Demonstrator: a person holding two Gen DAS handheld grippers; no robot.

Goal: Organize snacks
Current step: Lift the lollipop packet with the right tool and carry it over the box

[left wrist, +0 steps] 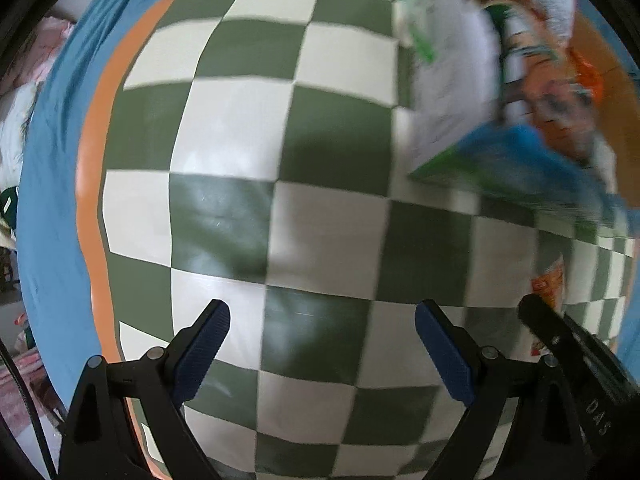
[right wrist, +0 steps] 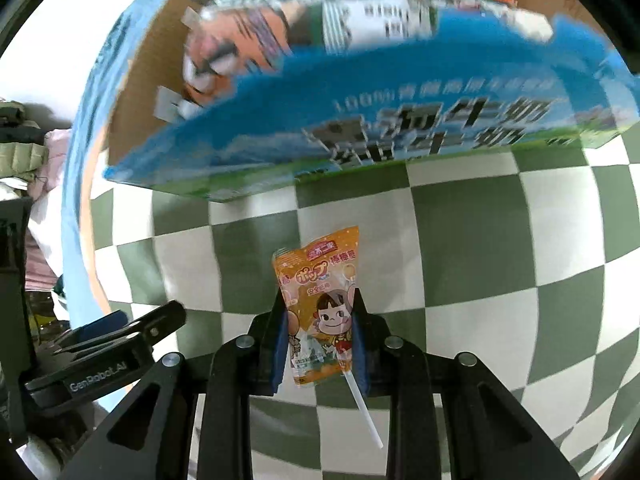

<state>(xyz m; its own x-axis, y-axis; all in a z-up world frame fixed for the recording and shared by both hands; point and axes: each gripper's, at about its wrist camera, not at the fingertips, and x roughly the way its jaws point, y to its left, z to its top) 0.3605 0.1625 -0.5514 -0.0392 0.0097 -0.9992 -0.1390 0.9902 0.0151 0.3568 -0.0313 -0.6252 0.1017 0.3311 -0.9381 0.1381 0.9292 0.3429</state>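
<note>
- Above the green-and-white checkered tabletop [right wrist: 472, 240], the right claw [right wrist: 320, 344] is clamped on an orange wrapped lollipop [right wrist: 320, 300].
- At twelve o'clock, a blue cardboard snack box [right wrist: 400, 120].
- Left claw [left wrist: 322, 350] spread apart, empty.

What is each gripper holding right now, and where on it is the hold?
The right gripper pinches the orange lollipop packet across its lower half, by both side edges, white stick hanging out below. The left gripper is open and holds nothing.
</note>
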